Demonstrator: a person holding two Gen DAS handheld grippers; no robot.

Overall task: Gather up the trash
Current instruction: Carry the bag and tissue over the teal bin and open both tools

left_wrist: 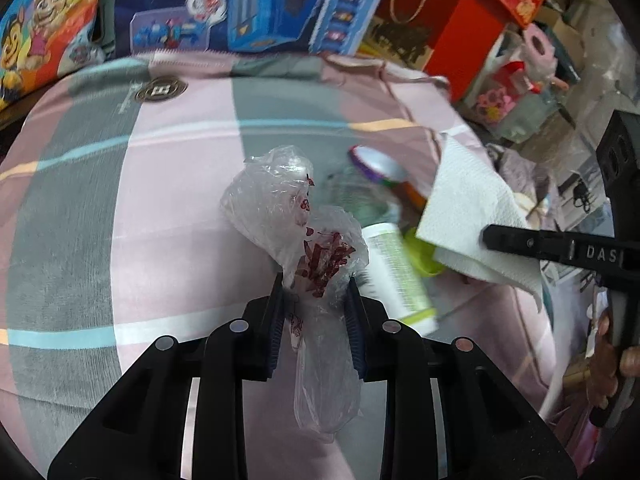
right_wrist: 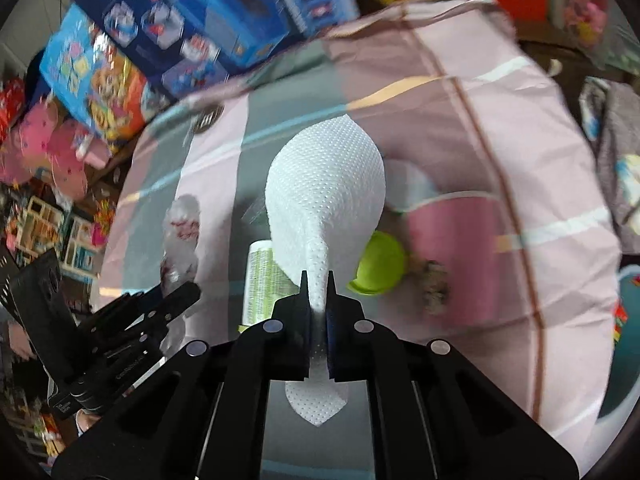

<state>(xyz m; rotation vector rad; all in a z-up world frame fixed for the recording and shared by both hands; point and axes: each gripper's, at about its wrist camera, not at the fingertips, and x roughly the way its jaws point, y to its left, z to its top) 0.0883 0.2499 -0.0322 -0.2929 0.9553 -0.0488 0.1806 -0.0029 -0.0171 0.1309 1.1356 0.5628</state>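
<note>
The trash here is several loose pieces on a bed, and two of them are already in hand. A crumpled clear plastic bag (left_wrist: 296, 232) with red print sits between the jaws of the left gripper (left_wrist: 316, 292), which stand narrow and press on its bunched middle; one end puffs out ahead of the fingertips and the other droops back beneath the tool. Gripping it at the waist likely keeps the thin film from slipping out. The right gripper (right_wrist: 318, 280) has its jaws drawn nearly together on a pinched fold of a white paper towel (right_wrist: 326, 184), whose free part balloons forward above the bed while a small corner hangs behind the pads. From the left wrist view the same towel hangs off the bedding from the other tool's black finger, so it seems lifted clear.

Beneath and between the two tools, more items lie on the bedding: a white bottle with a green label (left_wrist: 398, 276) on its side, a lime green lid (right_wrist: 380, 264) just beside the towel, and a round purple-rimmed lid (left_wrist: 374, 162) farther off. A small fuzzy clump (right_wrist: 434, 288) lies near the green lid. All rest on a pink and grey striped blanket (left_wrist: 160, 208). Colourful toy boxes (left_wrist: 260, 0) stand stacked behind the bed. No bin is clearly in view.
</note>
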